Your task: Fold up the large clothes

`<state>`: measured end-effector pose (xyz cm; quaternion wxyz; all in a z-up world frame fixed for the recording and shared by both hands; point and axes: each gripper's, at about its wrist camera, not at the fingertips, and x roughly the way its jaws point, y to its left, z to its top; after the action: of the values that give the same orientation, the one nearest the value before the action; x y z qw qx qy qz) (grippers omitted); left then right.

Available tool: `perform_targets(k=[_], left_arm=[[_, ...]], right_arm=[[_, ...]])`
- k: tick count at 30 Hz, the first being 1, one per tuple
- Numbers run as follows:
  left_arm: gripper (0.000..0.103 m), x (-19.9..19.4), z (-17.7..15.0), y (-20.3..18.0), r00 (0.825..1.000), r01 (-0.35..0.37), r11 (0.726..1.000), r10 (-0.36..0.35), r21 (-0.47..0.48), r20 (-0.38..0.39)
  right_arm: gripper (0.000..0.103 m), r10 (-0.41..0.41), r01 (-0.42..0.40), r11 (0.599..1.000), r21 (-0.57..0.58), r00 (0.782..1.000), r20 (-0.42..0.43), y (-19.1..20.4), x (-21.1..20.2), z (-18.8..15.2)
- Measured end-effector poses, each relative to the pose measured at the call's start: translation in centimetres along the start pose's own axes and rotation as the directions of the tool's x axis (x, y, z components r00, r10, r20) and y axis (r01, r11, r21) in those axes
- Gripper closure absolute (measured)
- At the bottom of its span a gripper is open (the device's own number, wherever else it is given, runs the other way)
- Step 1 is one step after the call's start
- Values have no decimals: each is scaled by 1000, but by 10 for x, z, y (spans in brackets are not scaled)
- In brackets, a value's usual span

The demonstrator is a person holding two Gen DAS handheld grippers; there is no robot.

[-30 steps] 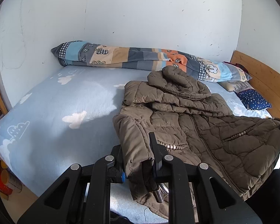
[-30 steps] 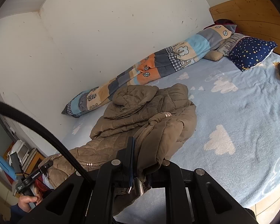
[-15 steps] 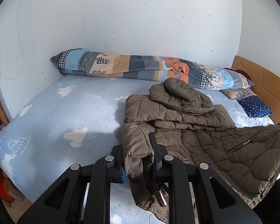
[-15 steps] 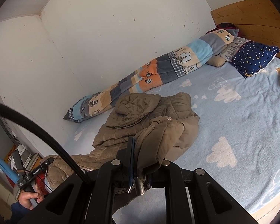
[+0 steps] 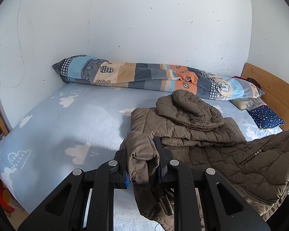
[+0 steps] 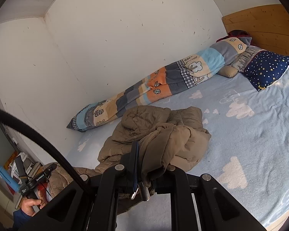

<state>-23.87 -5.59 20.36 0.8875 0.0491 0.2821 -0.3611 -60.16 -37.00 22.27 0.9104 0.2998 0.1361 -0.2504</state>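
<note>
A brown quilted hooded jacket (image 5: pixel 212 138) lies on the bed, its hood bunched toward the wall. My left gripper (image 5: pixel 141 150) is shut on a bunched bottom corner of the jacket, lifted off the sheet. In the right wrist view my right gripper (image 6: pixel 150 154) is shut on the other bottom corner of the jacket (image 6: pixel 163 134), which drapes over its right finger. The lower part of the jacket hangs between the two grippers. At the lower left of that view a hand (image 6: pixel 31 205) holds the left gripper's handle.
The bed has a light blue sheet with white clouds (image 5: pixel 71 127). A long patchwork bolster (image 5: pixel 154 77) lies along the white wall. A navy starred pillow (image 6: pixel 265 69) and a wooden headboard (image 6: pixel 260 25) are at the right. A black cable (image 6: pixel 38 140) crosses the right wrist view.
Both grippers have risen and moved toward the wall, carrying the jacket's bottom edge up over its body. The jacket looks more folded onto itself.
</note>
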Motion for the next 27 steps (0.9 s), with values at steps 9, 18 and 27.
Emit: perform_targets(k=[9, 18, 27], left_arm=[[84, 1, 2, 4, 1000, -5, 1000, 5, -3, 3], [84, 1, 2, 2, 1000, -7, 1000, 7, -3, 4], [84, 8, 13, 9, 1000, -9, 1000, 9, -4, 8]], right_arm=[[90, -1, 1, 1000, 1, 1000, 12, -1, 3, 8], [90, -3, 3, 1000, -5, 1000, 17, -2, 4, 13], [90, 0, 1, 1000, -10, 1000, 23, -1, 11, 24]])
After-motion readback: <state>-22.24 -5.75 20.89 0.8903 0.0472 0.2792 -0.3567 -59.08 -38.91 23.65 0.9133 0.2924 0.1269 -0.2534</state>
